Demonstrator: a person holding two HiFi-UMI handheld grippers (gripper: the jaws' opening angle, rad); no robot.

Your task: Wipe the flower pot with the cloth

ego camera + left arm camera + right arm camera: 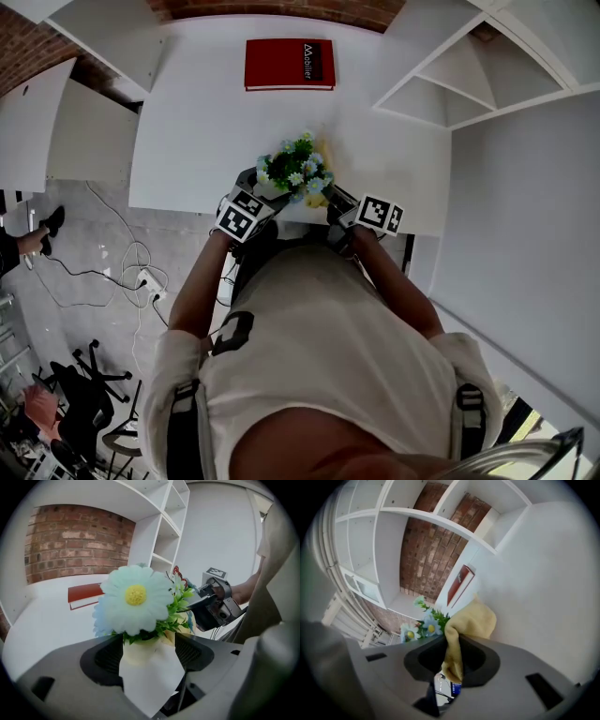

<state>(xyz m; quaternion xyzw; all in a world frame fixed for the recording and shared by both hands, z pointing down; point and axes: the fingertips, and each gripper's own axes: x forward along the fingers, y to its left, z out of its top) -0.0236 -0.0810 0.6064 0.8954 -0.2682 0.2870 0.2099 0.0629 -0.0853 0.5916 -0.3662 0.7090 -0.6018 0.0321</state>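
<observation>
On your left side, the left gripper (267, 192) is clenched on the flower pot (140, 649). Its two jaws press the pale yellow pot from both sides, just under the artificial flowers (298, 167). I think you hold it this way so that the pot does not turn or slip when the cloth rubs it. The pot is at the near edge of the white table (206, 122), directly in front of you. I cannot tell whether it stands on the table or is lifted a little. Far behind it, a red book (290, 64) lies flat, well apart from the work.

To the right of the pot, the right gripper (452, 656) grasps the yellow cloth (476, 620). The jaws pinch one fold of it, and a loose bunch stands out past the tips. This free part is, in my judgement, what should touch the pot wall. The cloth is near the flowers, but contact with the pot is not clear. You will probably need to bring the bunch lower, under the leaves, so that you wipe the pot and not the petals.
</observation>
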